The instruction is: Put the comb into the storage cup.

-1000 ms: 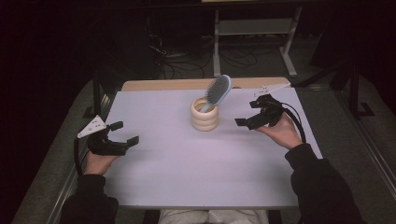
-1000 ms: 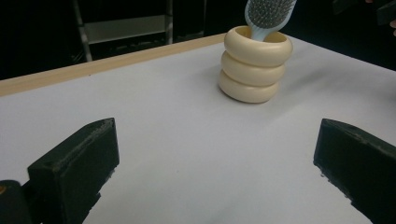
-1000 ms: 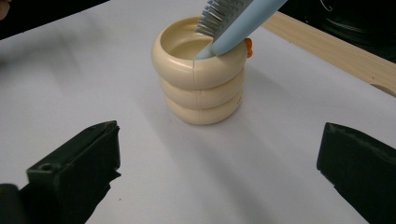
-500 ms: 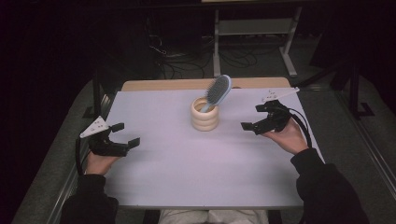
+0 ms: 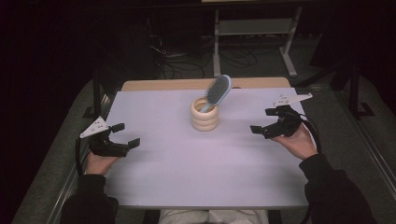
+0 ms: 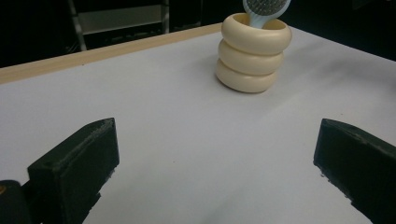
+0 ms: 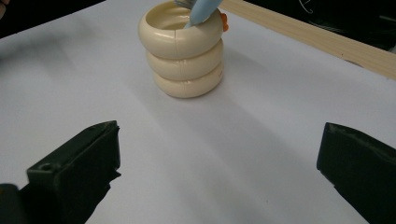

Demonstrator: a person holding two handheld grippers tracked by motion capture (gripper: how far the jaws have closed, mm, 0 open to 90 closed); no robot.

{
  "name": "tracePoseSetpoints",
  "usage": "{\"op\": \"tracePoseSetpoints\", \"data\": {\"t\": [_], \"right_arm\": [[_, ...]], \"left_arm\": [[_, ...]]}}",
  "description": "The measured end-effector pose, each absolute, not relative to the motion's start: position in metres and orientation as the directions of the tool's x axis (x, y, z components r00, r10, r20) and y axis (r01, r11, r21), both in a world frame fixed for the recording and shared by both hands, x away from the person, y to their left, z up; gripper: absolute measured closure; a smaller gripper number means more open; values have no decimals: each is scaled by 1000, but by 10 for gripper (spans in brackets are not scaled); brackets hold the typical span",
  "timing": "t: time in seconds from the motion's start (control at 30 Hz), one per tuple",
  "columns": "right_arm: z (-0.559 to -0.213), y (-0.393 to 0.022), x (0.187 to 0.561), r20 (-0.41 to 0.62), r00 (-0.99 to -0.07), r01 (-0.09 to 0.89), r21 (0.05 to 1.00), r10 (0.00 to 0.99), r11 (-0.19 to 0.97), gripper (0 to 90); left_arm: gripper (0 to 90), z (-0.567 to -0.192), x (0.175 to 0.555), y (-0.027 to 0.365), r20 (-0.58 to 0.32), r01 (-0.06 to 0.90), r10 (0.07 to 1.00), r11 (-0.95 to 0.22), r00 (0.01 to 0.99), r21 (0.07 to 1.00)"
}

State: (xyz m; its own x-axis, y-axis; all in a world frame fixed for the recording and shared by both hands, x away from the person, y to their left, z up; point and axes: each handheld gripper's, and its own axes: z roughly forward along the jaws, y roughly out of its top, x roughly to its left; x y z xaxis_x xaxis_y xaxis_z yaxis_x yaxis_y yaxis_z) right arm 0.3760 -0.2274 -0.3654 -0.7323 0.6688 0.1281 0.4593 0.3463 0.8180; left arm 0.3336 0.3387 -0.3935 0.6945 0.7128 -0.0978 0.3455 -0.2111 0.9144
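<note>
Hairbrush point(image 5: 217, 91) handle hidden inside cup point(image 5: 204, 115) (head cropped gripper views).

Left gripper point(image 5: 122, 135) low at left, fingers spread wide; right gripper point(image 5: 267, 122) raised at right, fingers apart.

Holder mid-table, a gripper on either side.
Ribbed holder point(image 5: 204, 114) stands on the table point(image 5: 187, 182), toward its far edge. Hairbrush point(image 5: 216, 92) sits handle-down in holder, head leaning to the right and away. Left gripper point(image 5: 122, 135) near the table's left edge, right gripper point(image 5: 265, 122) near its right edge, both well apart from holder and nearer the person.
</note>
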Motion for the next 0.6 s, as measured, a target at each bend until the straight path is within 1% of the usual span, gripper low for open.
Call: {"op": "tracePoseSetpoints", "data": {"t": [0.6], "right_arm": [[-389,-258,355,154,-703,475,829,695,297,0]], "left_arm": [[1,-395,334,337,-99,357,715,-220,692,908]]}}
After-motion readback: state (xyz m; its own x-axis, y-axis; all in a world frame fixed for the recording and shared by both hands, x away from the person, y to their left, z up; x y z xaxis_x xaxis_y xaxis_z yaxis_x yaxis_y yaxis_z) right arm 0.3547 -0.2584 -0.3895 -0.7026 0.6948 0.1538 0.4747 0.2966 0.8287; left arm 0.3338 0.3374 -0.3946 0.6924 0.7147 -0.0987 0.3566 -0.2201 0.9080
